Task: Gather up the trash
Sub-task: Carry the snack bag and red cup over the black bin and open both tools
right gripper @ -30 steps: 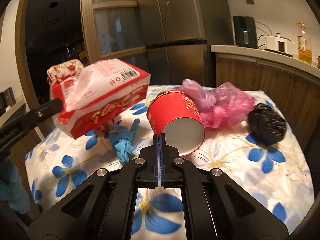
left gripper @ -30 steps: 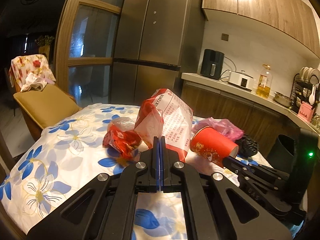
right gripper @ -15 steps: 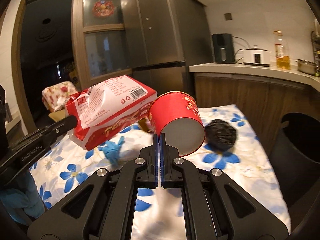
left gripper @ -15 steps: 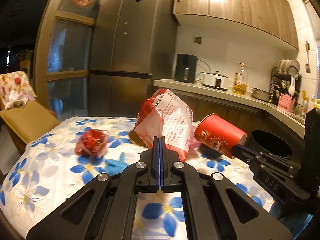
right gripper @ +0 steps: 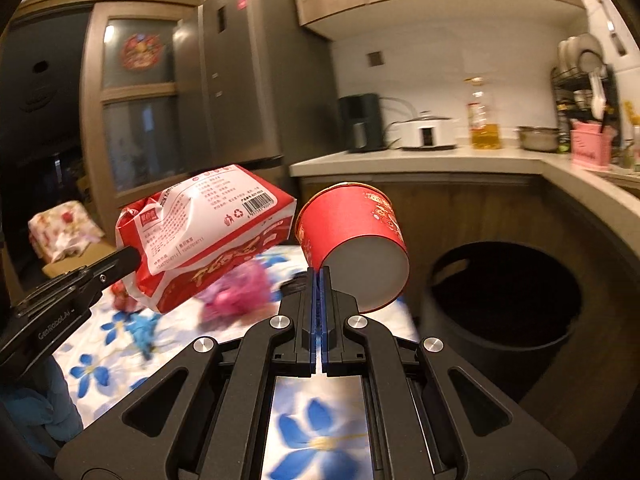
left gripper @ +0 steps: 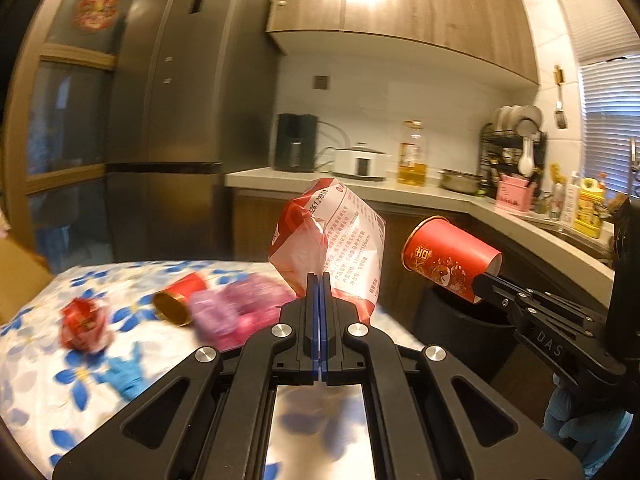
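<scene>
Left hand-held gripper (left gripper: 319,280) has its jaws pressed together, pinching a red-and-white snack bag (left gripper: 332,248) by its lower edge; right hand-held gripper (right gripper: 319,276) is likewise clamped on the rim of a red paper cup (right gripper: 352,236), mouth tilted toward the camera. Both items hang in the air just left of the black trash bin (right gripper: 508,312), likely so they can go in w/ one short swing. Bin's open mouth sits below desk (right gripper: 304,424) level, beside the desk edge. Left of the bin on the floral desk: another red cup (left gripper: 180,300), pink bag (left gripper: 236,312), crumpled red wrapper (left gripper: 82,324), blue glove (left gripper: 124,372), so approx. several pieces remain.
</scene>
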Tool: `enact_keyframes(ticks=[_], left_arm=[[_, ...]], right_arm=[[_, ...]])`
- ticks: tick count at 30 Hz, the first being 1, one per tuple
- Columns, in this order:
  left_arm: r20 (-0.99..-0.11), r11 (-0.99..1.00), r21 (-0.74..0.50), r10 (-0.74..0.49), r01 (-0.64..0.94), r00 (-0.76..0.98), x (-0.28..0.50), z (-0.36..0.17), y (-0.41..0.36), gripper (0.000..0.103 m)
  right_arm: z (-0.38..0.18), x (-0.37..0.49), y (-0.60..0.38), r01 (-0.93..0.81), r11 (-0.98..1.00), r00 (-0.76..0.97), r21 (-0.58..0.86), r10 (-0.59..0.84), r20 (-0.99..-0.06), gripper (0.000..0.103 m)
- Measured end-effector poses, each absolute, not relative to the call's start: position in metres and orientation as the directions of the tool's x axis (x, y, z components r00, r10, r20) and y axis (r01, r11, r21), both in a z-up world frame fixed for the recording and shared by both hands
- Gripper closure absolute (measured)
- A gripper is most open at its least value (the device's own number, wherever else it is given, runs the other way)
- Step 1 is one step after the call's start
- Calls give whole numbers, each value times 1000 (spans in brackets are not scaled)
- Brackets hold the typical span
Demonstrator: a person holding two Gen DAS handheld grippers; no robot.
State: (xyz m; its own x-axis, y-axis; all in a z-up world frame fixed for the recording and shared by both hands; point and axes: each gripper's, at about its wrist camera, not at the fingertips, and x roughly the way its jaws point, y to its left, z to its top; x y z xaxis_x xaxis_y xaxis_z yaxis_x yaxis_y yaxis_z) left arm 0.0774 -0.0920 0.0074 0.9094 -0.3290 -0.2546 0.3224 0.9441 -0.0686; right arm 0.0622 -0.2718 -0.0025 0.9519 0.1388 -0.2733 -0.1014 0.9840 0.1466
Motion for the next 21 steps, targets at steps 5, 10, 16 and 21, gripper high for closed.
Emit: enact_keyframes(ticks=[5, 10, 16, 21], left_arm=[[-241, 910, -47, -411, 412, 879, 89, 13, -138, 103], [-234, 874, -47, -480, 484, 845, 101, 16, -177, 103], [-243, 813, -40, -572, 582, 783, 113, 10, -223, 103], [-254, 780, -44, -613, 625, 748, 122, -2, -250, 103]], right_arm=[[1, 60, -309, 1, 989, 965, 146, 38, -261, 102], [0, 58, -347, 92, 984, 964, 151, -50, -262, 102], [-8, 63, -381, 162, 973, 953, 162, -111, -283, 102], [-14, 67, -399, 191, 968, 943, 161, -136, -304, 102]])
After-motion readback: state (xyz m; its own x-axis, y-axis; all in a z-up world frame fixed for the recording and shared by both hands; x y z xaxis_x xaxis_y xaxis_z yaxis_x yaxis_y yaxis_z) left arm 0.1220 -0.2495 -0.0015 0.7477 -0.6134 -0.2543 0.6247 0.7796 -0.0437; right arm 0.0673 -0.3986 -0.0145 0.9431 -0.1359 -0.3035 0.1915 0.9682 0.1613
